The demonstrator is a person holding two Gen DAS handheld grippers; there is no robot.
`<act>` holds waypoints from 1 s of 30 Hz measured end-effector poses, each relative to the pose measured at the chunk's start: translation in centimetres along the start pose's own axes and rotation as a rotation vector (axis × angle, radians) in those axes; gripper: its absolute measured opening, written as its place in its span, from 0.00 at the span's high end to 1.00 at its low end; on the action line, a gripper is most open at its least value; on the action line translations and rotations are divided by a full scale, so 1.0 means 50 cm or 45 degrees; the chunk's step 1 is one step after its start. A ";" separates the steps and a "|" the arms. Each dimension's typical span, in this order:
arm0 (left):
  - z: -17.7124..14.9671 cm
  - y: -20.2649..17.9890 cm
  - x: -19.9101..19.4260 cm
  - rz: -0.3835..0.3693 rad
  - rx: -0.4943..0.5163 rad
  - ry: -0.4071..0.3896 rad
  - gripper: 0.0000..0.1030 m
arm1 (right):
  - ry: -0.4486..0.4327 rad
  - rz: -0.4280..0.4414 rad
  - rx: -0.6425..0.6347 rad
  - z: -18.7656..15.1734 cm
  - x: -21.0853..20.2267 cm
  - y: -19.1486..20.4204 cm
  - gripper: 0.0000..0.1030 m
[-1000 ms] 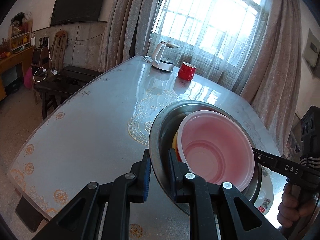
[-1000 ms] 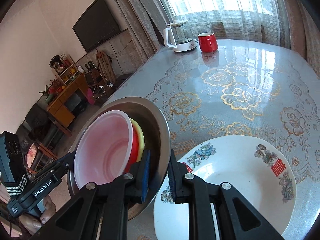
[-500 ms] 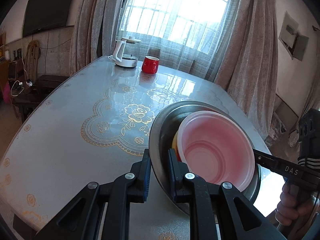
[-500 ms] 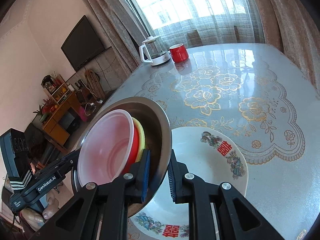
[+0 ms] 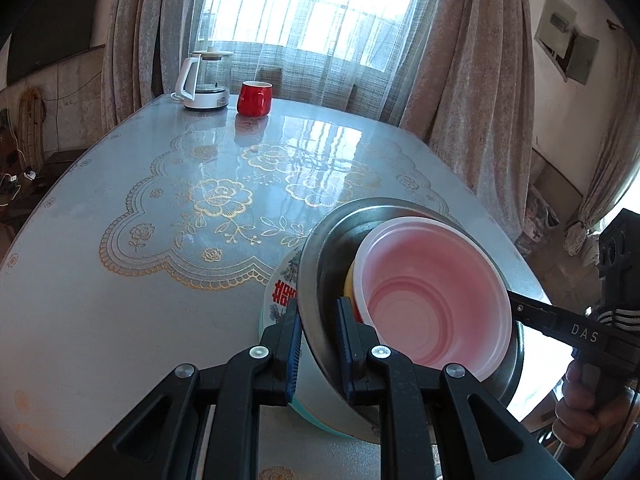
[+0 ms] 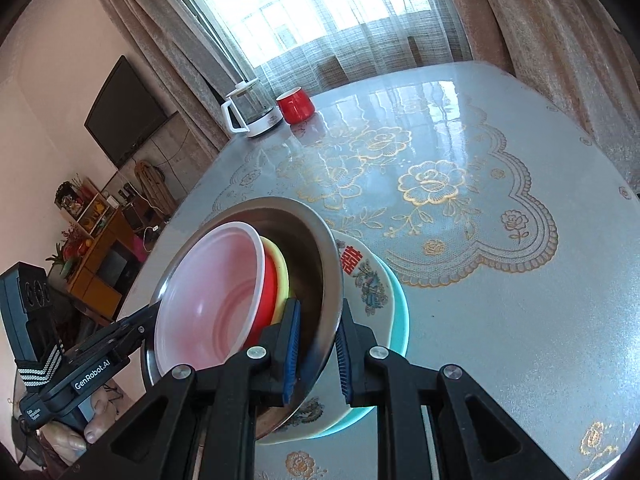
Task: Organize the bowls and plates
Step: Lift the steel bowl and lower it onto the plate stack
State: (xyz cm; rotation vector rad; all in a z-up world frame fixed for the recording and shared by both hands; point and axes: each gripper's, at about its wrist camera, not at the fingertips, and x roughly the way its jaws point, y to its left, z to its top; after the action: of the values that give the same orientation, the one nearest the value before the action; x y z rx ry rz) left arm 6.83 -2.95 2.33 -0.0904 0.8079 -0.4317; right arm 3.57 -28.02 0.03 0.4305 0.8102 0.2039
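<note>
A steel basin (image 5: 320, 256) (image 6: 324, 264) holds a nested stack: a pink plastic bowl (image 5: 432, 300) (image 6: 208, 300) on top, red (image 6: 270, 292) and yellow (image 6: 282, 268) bowls under it. My left gripper (image 5: 318, 344) is shut on the basin's near rim. My right gripper (image 6: 318, 352) is shut on the opposite rim. The basin hangs tilted just over a white plate with red characters (image 5: 282, 292) (image 6: 366, 276), which rests on a teal plate (image 6: 400, 308).
The glass-topped table (image 5: 160, 280) (image 6: 500, 320) has a gold floral mat. A white kettle (image 5: 204, 80) (image 6: 250, 116) and a red mug (image 5: 254, 98) (image 6: 296, 105) stand at the far end by the window.
Both grippers carried the basin with its bowls rightward across the table; it now hangs over the white plate, which has come under it.
</note>
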 end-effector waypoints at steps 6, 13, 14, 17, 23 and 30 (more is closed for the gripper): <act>-0.002 -0.003 0.014 0.006 0.001 0.027 0.84 | 0.013 -0.007 0.021 -0.001 0.008 -0.013 0.83; -0.006 -0.001 0.029 0.022 -0.002 0.049 0.83 | 0.041 -0.033 0.036 -0.015 0.031 -0.023 0.83; -0.006 0.001 0.030 0.023 -0.005 0.050 0.83 | 0.041 -0.040 0.030 -0.016 0.033 -0.021 0.83; -0.006 0.007 0.034 0.036 -0.004 0.053 0.83 | 0.044 -0.043 0.017 -0.020 0.039 -0.023 0.83; -0.010 0.003 0.038 0.058 0.014 0.049 0.82 | 0.056 -0.060 0.009 -0.025 0.050 -0.021 0.83; -0.013 0.004 0.039 0.063 0.017 0.043 0.82 | 0.059 -0.053 0.022 -0.025 0.047 -0.027 0.83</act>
State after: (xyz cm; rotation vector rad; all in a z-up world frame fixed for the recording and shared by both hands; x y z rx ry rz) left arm 7.60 -3.51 0.49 -0.0511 0.8390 -0.3927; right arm 4.28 -28.06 -2.87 0.4263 0.8661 0.1686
